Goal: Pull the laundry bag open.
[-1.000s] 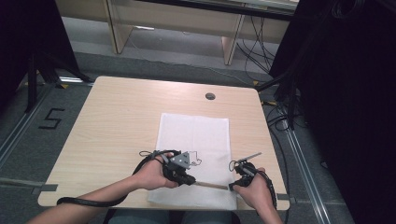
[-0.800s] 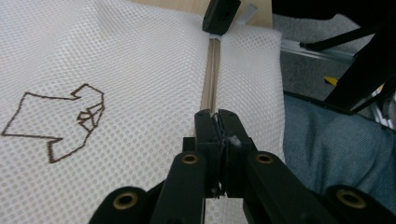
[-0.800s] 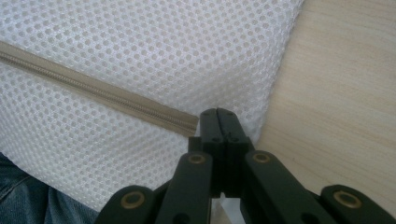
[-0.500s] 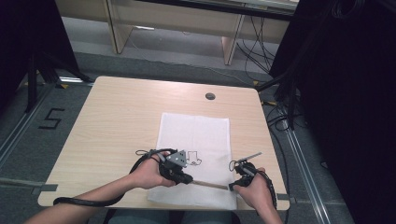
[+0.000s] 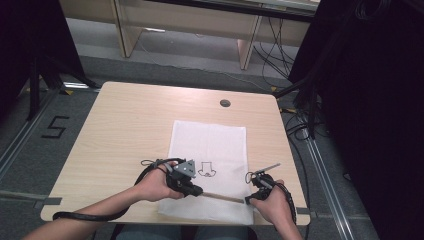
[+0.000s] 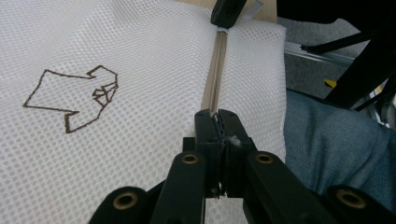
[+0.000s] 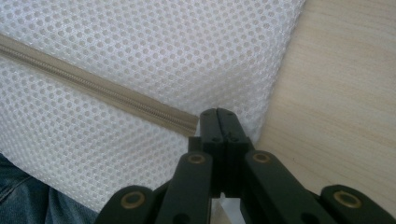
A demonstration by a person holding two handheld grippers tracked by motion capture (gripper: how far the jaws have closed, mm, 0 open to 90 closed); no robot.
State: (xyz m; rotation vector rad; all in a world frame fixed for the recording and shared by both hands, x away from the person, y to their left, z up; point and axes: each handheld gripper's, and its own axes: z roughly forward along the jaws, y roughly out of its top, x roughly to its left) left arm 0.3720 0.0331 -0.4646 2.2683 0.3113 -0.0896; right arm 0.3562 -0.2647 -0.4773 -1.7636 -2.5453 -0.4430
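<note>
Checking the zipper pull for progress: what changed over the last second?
The left gripper slid left along the beige zipper, away from the right gripper, so more zipper shows between them. The right gripper stayed put at the zipper's end, jaws shut. The white mesh bag and table did not move.

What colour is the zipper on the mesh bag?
Beige, on the white bag; the zipper shows best in the right gripper view.
</note>
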